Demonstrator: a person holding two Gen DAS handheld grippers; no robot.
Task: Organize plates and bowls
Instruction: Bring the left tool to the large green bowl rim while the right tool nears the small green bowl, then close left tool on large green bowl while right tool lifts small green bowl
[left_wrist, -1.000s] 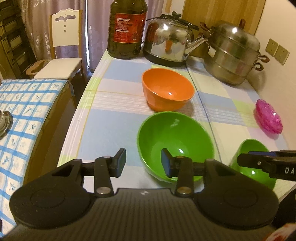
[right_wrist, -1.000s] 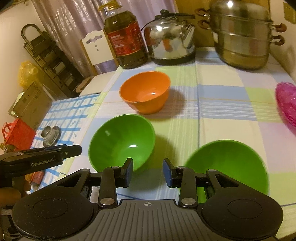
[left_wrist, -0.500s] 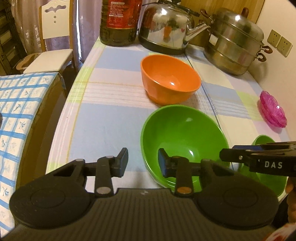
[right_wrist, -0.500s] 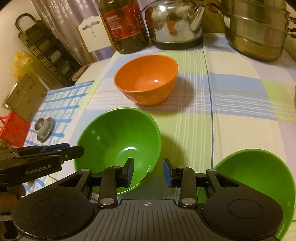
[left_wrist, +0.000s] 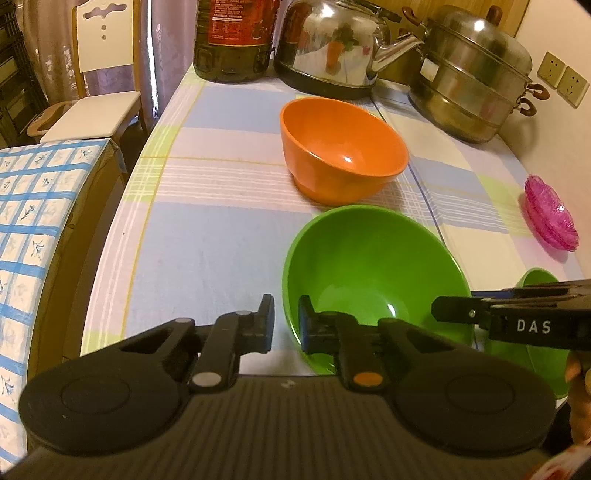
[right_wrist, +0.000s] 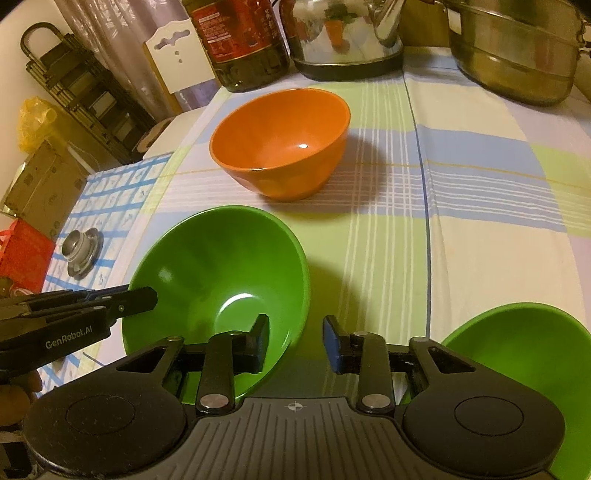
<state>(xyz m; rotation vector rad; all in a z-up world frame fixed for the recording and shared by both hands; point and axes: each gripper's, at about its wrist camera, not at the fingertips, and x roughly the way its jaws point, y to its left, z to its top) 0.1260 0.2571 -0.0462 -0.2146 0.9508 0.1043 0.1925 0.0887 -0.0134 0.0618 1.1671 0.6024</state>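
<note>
A large green bowl (left_wrist: 369, 266) (right_wrist: 221, 266) stands on the checked tablecloth, nearest to me. My left gripper (left_wrist: 286, 325) is shut on its left rim, one finger outside the bowl and one inside. My right gripper (right_wrist: 295, 341) straddles the bowl's right rim. Its jaws are closing and a gap still shows beside the rim. Each gripper appears side-on in the other's view: left gripper (right_wrist: 147, 299), right gripper (left_wrist: 439, 310). Behind the green bowl sits an orange bowl (left_wrist: 343, 147) (right_wrist: 280, 136). A second green bowl (right_wrist: 524, 354) (left_wrist: 539, 280) lies to the right.
Pink glass dishes (left_wrist: 550, 218) are stacked at the right edge. An oil bottle (left_wrist: 232, 37), a steel kettle (left_wrist: 332, 48) and a steamer pot (left_wrist: 472, 81) line the back. To the left is a lower table with a blue check cloth (left_wrist: 33, 206), with a chair (left_wrist: 99, 74) behind it.
Both grippers have come down and forward onto the large green bowl. The left jaws have narrowed onto its left rim. The right jaws have narrowed around its right rim.
</note>
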